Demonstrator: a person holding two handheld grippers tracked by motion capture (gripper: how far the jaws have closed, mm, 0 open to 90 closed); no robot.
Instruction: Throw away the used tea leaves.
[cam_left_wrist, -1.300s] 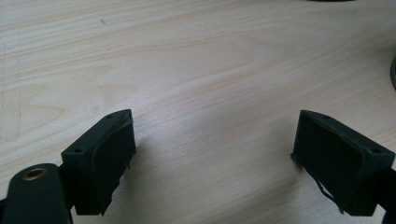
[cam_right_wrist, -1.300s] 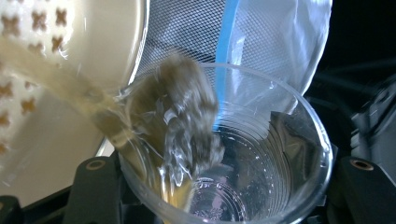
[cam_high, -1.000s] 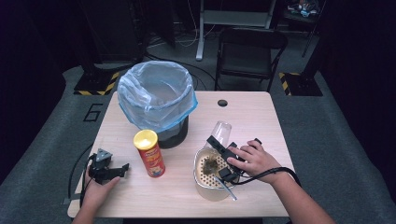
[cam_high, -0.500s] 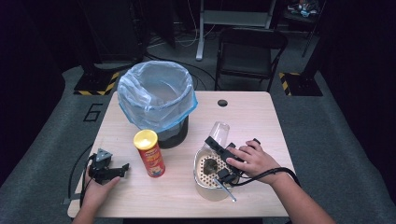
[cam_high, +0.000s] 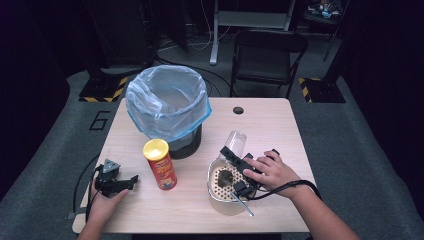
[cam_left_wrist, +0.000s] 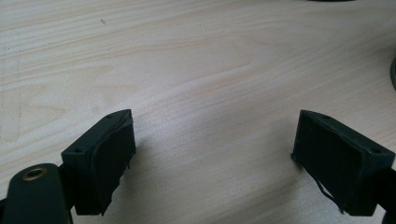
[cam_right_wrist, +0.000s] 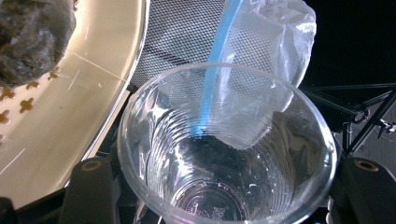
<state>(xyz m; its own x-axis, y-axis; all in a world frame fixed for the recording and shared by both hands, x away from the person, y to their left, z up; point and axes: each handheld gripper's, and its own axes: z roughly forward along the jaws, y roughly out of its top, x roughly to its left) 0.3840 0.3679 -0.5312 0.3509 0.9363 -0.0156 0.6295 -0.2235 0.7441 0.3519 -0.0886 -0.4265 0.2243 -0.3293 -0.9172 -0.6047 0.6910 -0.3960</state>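
Clear ribbed thin-walled plastic cup (cam_right_wrist: 226, 149) sits between the jaws of the right claw (cam_high: 239, 161), which has closed on its sides; mouth faces the camera. From the high view, cup (cam_high: 237, 141) stands on the pale wooden worktop (cam_high: 270, 125) just beside the perforated metal bowl (cam_high: 220, 197), near the bin lined with a blue plastic bag (cam_high: 167, 107).

Handling, by judgement: very light, empty, flimsy. Walls will buckle under a hard squeeze and are slick. Best held mid-wall on the ribs, lightly.

Left claw (cam_left_wrist: 212, 158) spread wide, empty, over bare worktop.
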